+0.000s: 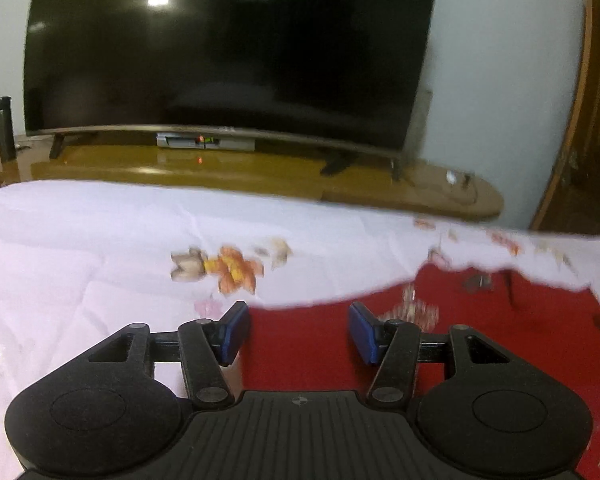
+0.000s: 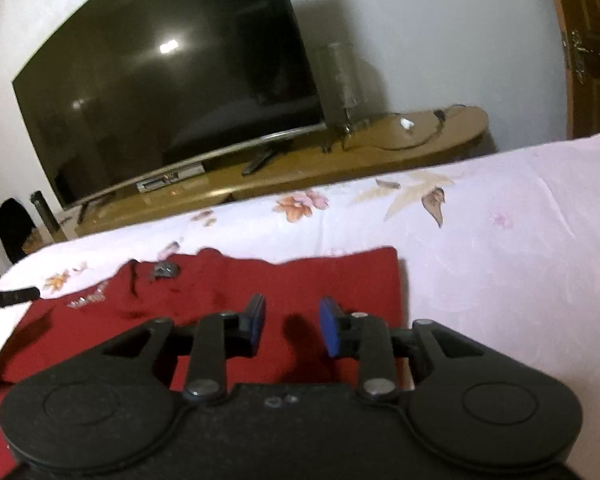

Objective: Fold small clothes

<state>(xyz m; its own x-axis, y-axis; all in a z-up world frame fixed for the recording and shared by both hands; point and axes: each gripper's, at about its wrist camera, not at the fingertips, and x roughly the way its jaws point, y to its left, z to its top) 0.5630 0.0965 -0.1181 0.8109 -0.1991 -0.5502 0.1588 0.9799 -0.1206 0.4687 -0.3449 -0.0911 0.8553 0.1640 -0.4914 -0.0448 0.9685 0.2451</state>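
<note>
A small dark red garment (image 1: 472, 320) lies flat on a white floral bedsheet (image 1: 100, 240). It has a pale glittery print and a small grey ornament near its far edge. My left gripper (image 1: 299, 330) is open and empty, hovering over the garment's left edge. In the right wrist view the same red garment (image 2: 300, 280) lies spread with its right edge straight. My right gripper (image 2: 292, 326) is open and empty above the garment's right part. The left gripper's finger shows as a dark bar at the left edge (image 2: 10, 296).
Beyond the bed's far edge stands a wooden TV bench (image 1: 260, 168) with a large dark TV (image 1: 228, 48), a set-top box (image 1: 206, 142) and a dark bottle (image 1: 4, 128). A wooden door (image 1: 588, 120) is at the right. White sheet (image 2: 500, 260) extends right of the garment.
</note>
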